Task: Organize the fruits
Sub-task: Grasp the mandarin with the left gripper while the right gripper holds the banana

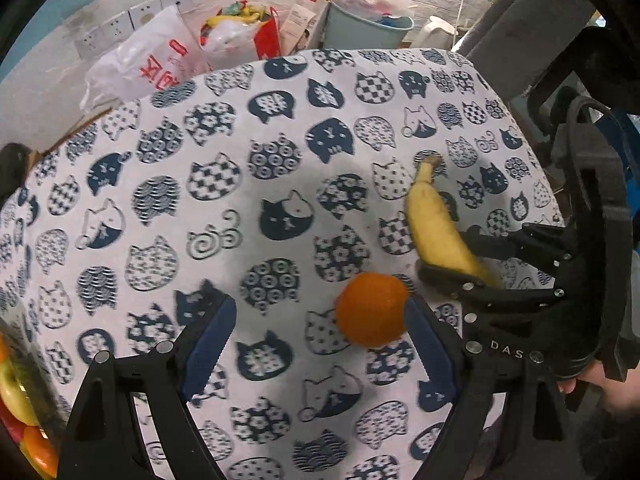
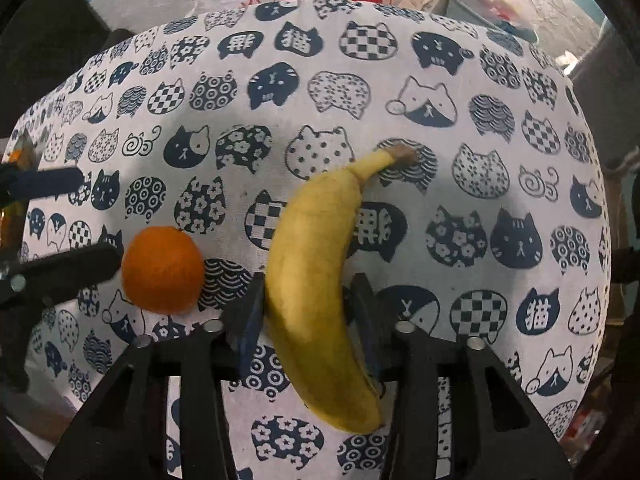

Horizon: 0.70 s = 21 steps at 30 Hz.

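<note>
An orange [image 1: 371,309] lies on the cat-print tablecloth [image 1: 224,216]. My left gripper [image 1: 320,320] is open; the orange sits between its blue-padded fingers, touching the right one. A yellow banana [image 2: 320,280] lies on the cloth, stem pointing away. My right gripper [image 2: 308,300] has its fingers closed against both sides of the banana's middle. The orange also shows in the right wrist view [image 2: 163,270], left of the banana, with the left gripper's fingers [image 2: 60,268] beside it. The banana [image 1: 436,224] and right gripper [image 1: 460,260] show in the left wrist view.
A container of fruit with a green apple [image 1: 14,394] and oranges sits at the far left edge. Plastic bags [image 1: 148,60], a red bag [image 1: 248,32] and a grey bin [image 1: 360,28] stand behind the table's far edge. A dark upright post [image 1: 532,12] is at the right.
</note>
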### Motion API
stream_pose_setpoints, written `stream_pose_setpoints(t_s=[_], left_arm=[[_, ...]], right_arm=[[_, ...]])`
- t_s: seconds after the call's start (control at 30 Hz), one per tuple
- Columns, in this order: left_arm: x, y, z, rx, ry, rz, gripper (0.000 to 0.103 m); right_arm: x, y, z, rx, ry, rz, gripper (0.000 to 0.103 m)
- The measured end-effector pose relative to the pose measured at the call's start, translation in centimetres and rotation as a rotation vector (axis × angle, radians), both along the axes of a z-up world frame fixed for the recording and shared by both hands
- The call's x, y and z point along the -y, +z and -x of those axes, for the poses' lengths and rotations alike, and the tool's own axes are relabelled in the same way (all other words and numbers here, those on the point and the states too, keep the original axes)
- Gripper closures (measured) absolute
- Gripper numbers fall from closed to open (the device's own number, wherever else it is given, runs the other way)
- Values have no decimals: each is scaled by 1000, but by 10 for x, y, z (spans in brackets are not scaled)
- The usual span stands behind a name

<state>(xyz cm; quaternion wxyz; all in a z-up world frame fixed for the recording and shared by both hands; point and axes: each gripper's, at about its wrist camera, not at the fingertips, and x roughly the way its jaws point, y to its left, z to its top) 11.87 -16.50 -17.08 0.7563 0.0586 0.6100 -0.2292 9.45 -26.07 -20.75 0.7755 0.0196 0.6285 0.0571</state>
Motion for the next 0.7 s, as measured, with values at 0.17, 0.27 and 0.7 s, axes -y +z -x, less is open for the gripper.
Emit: stream_pose_setpoints(t_s=[0.17, 0.27, 0.7], left_arm=[[11, -9, 3, -26, -16, 10, 16], [16, -17, 3, -48, -13, 11, 16], [19, -34, 4, -90, -28, 65, 34]], right_arm=[[19, 0, 11, -31, -43, -53, 43], [22, 0, 18, -43, -44, -51, 40], [23, 5, 25, -38, -23, -10, 37]])
